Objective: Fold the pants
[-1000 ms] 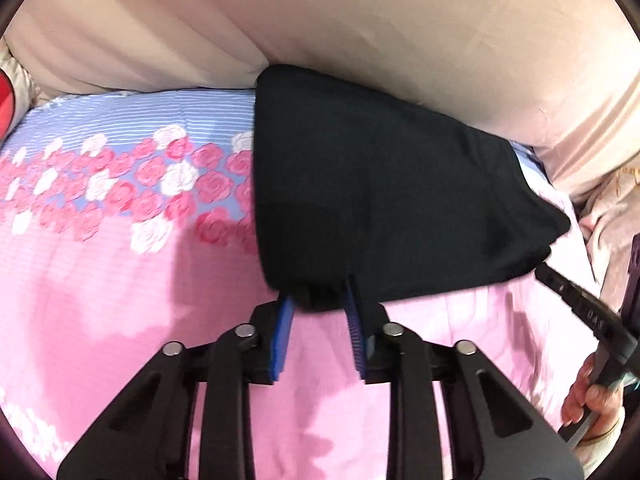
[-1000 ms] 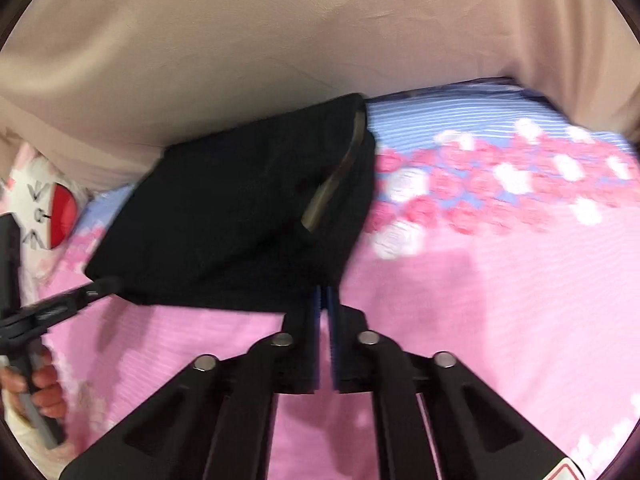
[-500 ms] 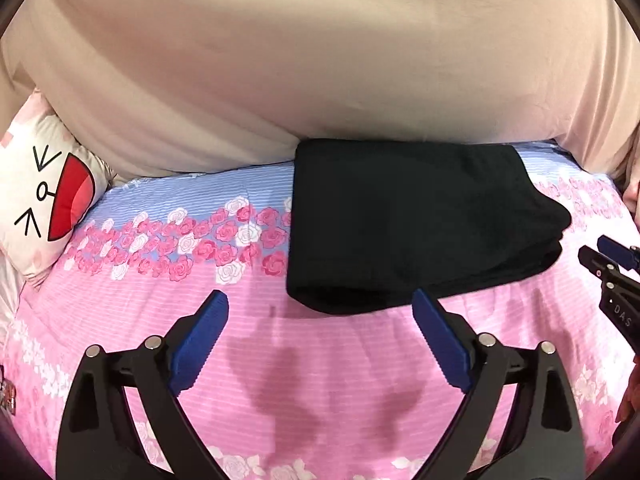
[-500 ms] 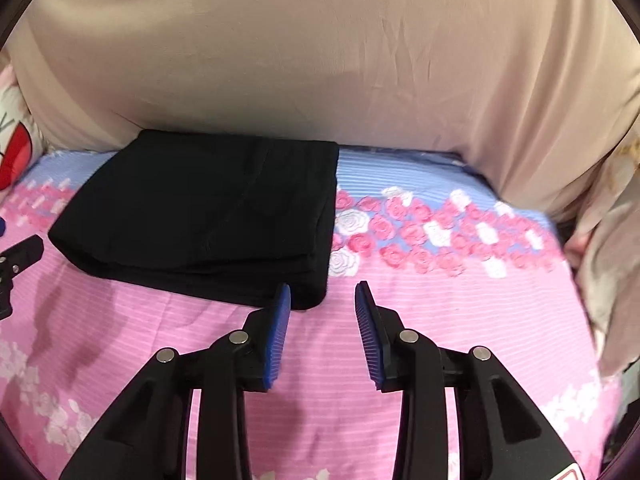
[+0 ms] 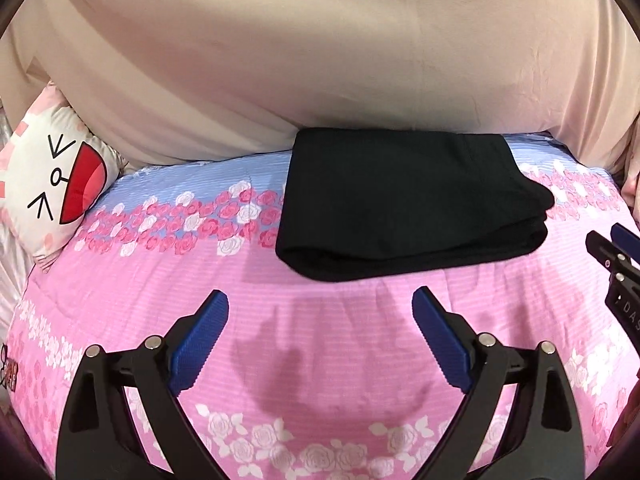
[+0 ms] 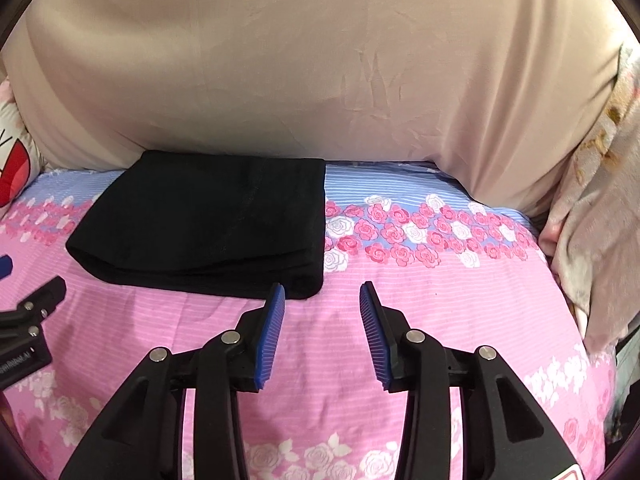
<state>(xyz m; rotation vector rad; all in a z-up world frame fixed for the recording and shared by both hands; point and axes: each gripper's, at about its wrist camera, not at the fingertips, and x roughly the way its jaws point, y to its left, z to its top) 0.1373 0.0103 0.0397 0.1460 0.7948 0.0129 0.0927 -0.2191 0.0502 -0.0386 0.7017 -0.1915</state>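
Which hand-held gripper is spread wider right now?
The left hand-held gripper: its blue pads stand far apart, clear of the folded black pants. The right hand-held gripper is open too, but narrower, beside the pants' corner.

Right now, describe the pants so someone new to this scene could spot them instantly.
Start at the big beige cushion along the back of the bed, then drop to the pink floral bedspread in front of it. The pants lie there as a flat folded rectangle, back edge against the cushion. They are the only plain black item; the cartoon-face pillow to the left is white and red.
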